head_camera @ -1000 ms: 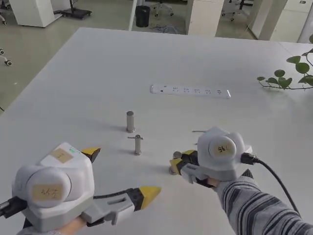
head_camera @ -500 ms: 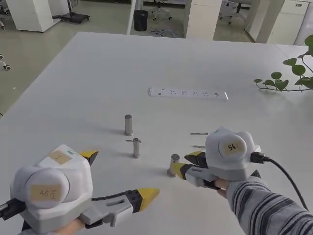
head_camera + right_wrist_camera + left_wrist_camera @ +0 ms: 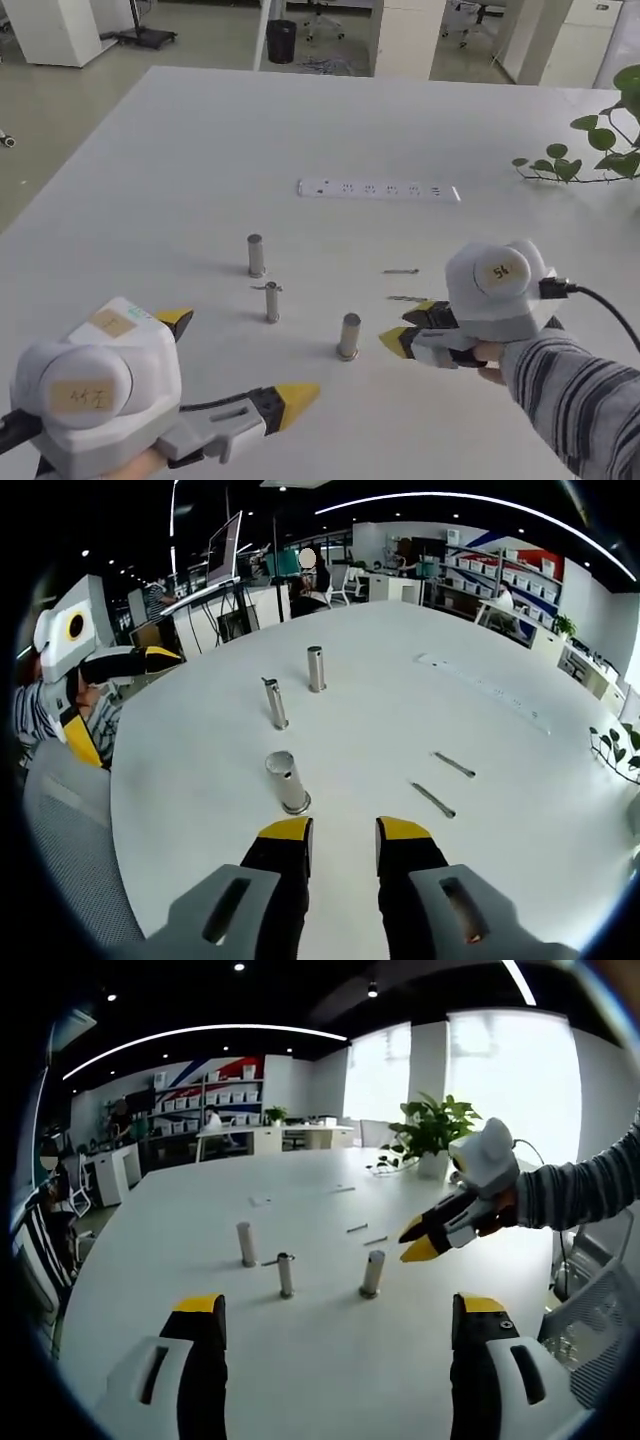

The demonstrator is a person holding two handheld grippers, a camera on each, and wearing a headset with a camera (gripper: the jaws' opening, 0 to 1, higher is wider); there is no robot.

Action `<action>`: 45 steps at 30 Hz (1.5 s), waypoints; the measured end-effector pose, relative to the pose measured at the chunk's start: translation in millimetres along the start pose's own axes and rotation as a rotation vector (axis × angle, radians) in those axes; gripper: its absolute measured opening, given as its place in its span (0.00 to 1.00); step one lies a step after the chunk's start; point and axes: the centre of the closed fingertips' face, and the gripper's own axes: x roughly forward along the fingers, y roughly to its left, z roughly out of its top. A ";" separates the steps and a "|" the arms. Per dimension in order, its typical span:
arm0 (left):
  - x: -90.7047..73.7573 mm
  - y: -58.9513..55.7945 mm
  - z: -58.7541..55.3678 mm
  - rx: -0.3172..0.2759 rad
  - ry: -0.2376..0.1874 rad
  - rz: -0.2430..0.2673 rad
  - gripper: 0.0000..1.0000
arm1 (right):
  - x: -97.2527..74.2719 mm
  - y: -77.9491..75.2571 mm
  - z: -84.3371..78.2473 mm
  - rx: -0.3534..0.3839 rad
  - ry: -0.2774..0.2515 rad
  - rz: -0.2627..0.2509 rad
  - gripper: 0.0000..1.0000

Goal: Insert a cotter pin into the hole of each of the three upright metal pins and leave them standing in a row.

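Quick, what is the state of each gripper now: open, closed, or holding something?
Left gripper: wide open, empty.
Right gripper: slightly open, holding nothing.

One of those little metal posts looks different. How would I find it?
Find the white power strip on the table. Nearer the viewer, between the far post and the near post, stands the middle post. It alone is slim, with a small wire pin crosswise through its top.
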 end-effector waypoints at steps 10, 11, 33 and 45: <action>0.1 0.4 -2.4 0.010 0.007 -0.008 0.93 | 8.5 -32.8 -8.3 -0.106 0.145 0.027 0.21; 0.1 0.6 -3.1 0.010 0.010 -0.009 0.93 | 10.1 -35.3 -8.0 -0.107 0.150 0.027 0.22; 10.3 0.8 -9.1 -0.023 0.021 -0.030 0.90 | 36.4 -65.8 -16.7 -0.251 0.332 0.081 0.09; 12.5 1.4 -13.2 -0.039 0.030 -0.025 0.88 | 39.6 -67.9 -17.6 -0.289 0.377 0.143 0.02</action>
